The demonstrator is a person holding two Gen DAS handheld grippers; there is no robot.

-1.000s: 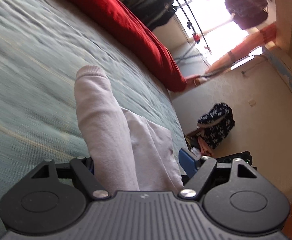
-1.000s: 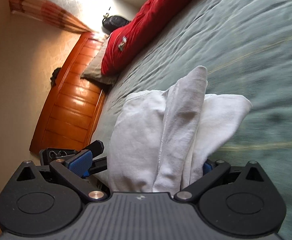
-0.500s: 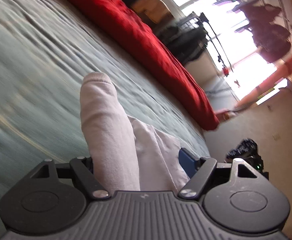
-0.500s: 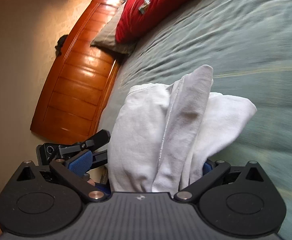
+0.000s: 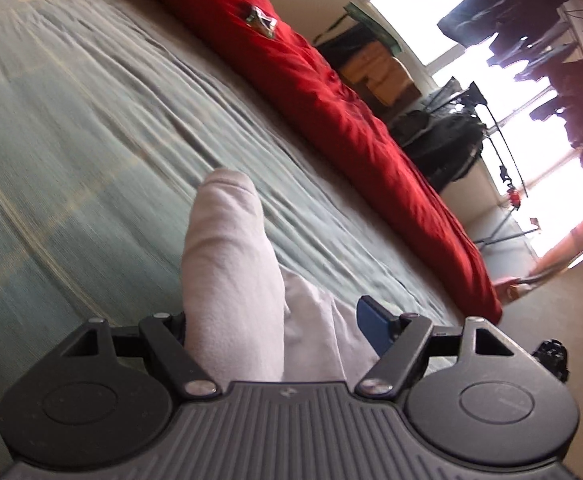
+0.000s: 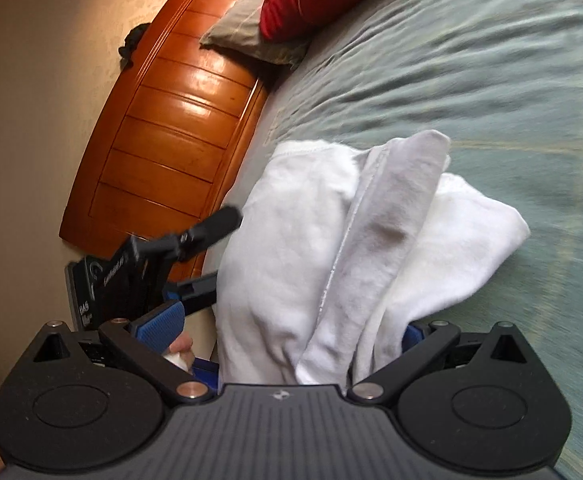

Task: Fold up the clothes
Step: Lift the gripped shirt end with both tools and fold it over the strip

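A white garment hangs bunched over the green bedspread (image 5: 91, 128), held between both grippers. My left gripper (image 5: 275, 320) is shut on one end. A rolled sleeve-like part of the garment (image 5: 227, 264) sticks out ahead of it, and the cloth hides the left finger. The blue pad (image 5: 371, 328) shows on the right. My right gripper (image 6: 291, 324) is shut on a thick fold of the garment (image 6: 331, 248), which fills most of the space between its jaws. In the right wrist view the left gripper (image 6: 211, 252) sits close on the left, against the cloth.
A red quilt (image 5: 331, 92) lies along the far side of the bed, with a grey pillow (image 6: 251, 36) by the wooden headboard (image 6: 163, 136). Beyond the bed are a bright window, hanging clothes and a dark rack (image 5: 451, 136). Part of a hand (image 6: 181, 350) shows beside the right gripper.
Both grippers have swung with the garment still held. The left view now looks further up the bed. In the right view the headboard and the left gripper loom nearer.
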